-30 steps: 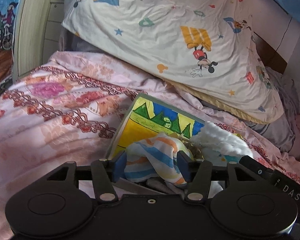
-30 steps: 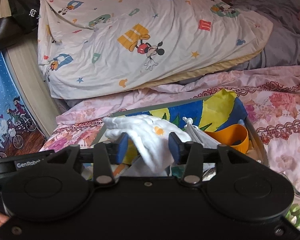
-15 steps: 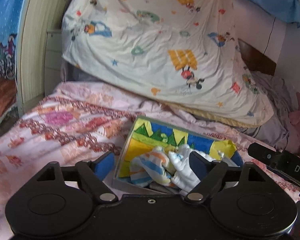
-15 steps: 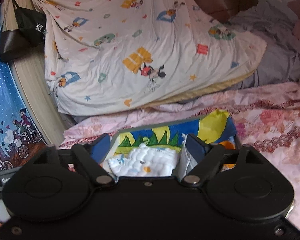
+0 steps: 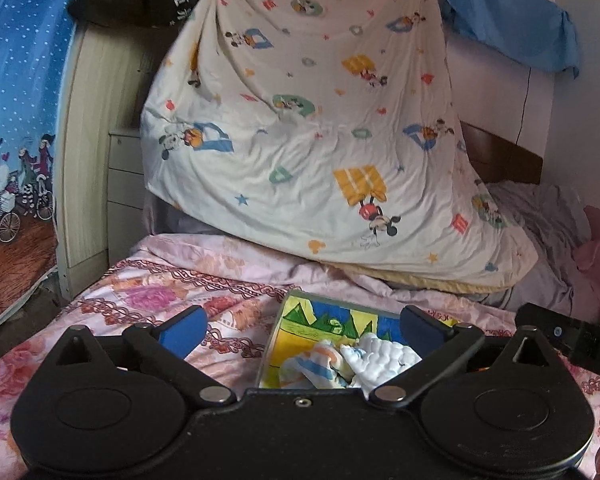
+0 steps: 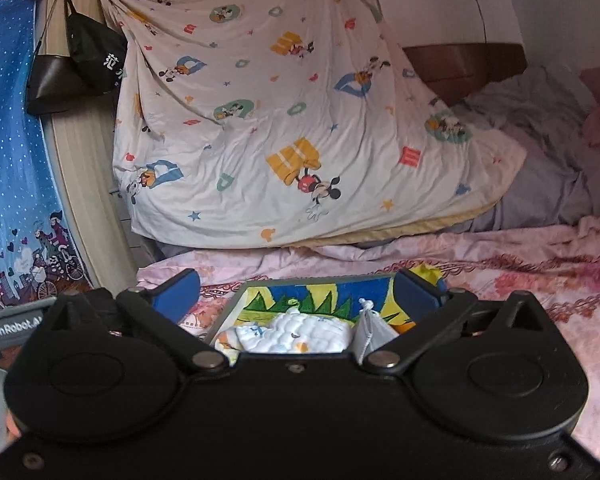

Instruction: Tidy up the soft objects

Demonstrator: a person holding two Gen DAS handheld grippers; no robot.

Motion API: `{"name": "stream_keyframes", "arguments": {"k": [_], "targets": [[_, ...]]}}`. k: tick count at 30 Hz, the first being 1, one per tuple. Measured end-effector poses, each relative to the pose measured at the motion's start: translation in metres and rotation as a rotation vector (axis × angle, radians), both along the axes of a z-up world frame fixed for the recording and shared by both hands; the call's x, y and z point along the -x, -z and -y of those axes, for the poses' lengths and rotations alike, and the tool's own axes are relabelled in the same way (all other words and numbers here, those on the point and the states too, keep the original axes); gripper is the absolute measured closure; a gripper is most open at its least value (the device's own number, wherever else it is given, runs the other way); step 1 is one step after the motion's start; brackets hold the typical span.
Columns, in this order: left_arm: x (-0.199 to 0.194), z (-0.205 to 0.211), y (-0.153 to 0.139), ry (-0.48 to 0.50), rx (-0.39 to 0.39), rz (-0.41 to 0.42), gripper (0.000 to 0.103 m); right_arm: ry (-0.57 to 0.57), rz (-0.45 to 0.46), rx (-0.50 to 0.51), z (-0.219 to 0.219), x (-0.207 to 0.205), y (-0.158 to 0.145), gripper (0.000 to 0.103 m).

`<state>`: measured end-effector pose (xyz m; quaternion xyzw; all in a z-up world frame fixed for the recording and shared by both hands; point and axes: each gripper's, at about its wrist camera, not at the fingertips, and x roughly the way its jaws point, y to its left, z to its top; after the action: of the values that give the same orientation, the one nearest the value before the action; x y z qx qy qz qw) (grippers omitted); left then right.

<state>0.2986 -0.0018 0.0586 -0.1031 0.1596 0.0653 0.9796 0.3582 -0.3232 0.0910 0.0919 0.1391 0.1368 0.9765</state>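
A grey-rimmed box with a bright yellow, blue and green lining [image 5: 332, 320] [image 6: 324, 294] lies on the pink floral bedspread. Inside it rest a striped blue-and-orange cloth [image 5: 312, 366], a white quilted cloth [image 5: 384, 358] [image 6: 304, 332] and a grey drawstring pouch [image 6: 370, 330]. My left gripper [image 5: 300, 330] is open above the box's near edge, nothing between its blue pads. My right gripper [image 6: 296, 294] is also open over the box, holding nothing. The near part of the box is hidden behind both gripper bodies.
A large cartoon-print quilt [image 5: 320, 140] [image 6: 284, 128] is heaped at the head of the bed. Black bags [image 6: 76, 68] hang on the headboard at left. Grey bedding [image 6: 540, 152] lies at right. The pink floral bedspread [image 5: 148, 300] spreads left of the box.
Both grippers have let go of their cloths, opened wide and pulled up and back. The striped cloth and the white quilted cloth now lie in the box.
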Motion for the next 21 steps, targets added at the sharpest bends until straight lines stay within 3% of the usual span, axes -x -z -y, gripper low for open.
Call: {"name": "stream_keyframes", "arguments": {"k": [11, 21], "targets": [[0.057, -0.001, -0.016, -0.023, -0.003, 0.029, 0.001, 0.006, 0.027, 0.036, 0.0, 0.065, -0.016, 0.001], [0.099, 0.0, -0.01, -0.043, -0.022, 0.036, 0.001, -0.008, 0.034, 0.053, -0.004, 0.114, -0.018, 0.001]]}}
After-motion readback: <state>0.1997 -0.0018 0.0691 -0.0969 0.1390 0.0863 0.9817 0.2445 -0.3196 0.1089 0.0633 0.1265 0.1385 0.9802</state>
